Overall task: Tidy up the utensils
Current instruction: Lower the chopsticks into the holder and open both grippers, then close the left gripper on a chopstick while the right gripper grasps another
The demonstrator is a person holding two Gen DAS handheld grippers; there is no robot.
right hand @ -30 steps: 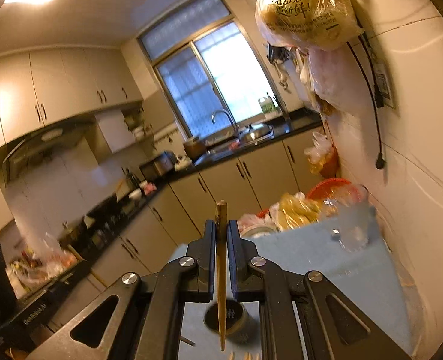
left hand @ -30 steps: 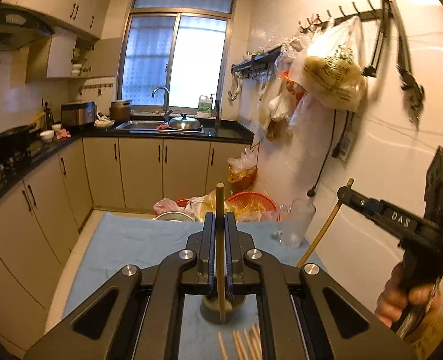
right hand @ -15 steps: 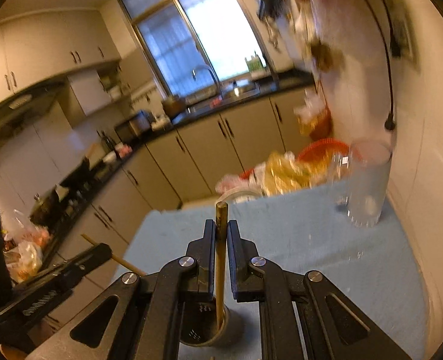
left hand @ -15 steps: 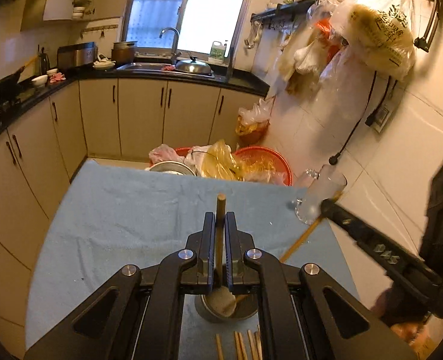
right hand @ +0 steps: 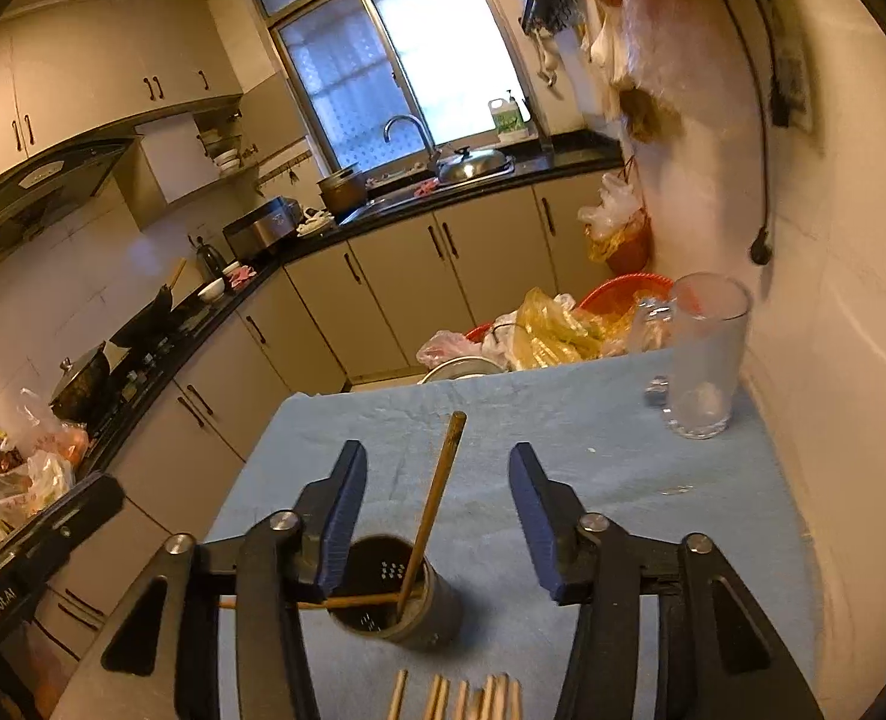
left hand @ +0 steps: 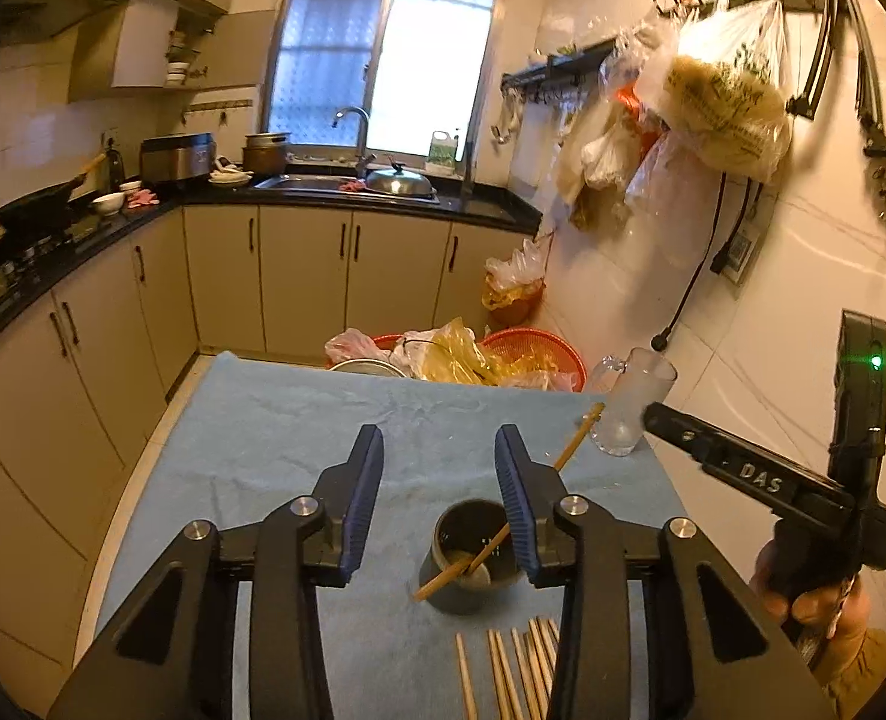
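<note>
A dark metal utensil cup stands on the blue table cloth. Two wooden chopsticks lean in it. One slants up to the right in the left wrist view. Several loose chopsticks lie on the cloth in front of the cup. My left gripper is open and empty just above the cup. My right gripper is open and empty over the cup; its body shows at the right of the left wrist view.
A clear glass mug stands at the cloth's far right near the tiled wall. Red baskets with plastic bags sit beyond the far edge. Kitchen cabinets run along the left and back.
Both grippers were shut on a chopstick each and have opened. The two chopsticks now rest in the cup.
</note>
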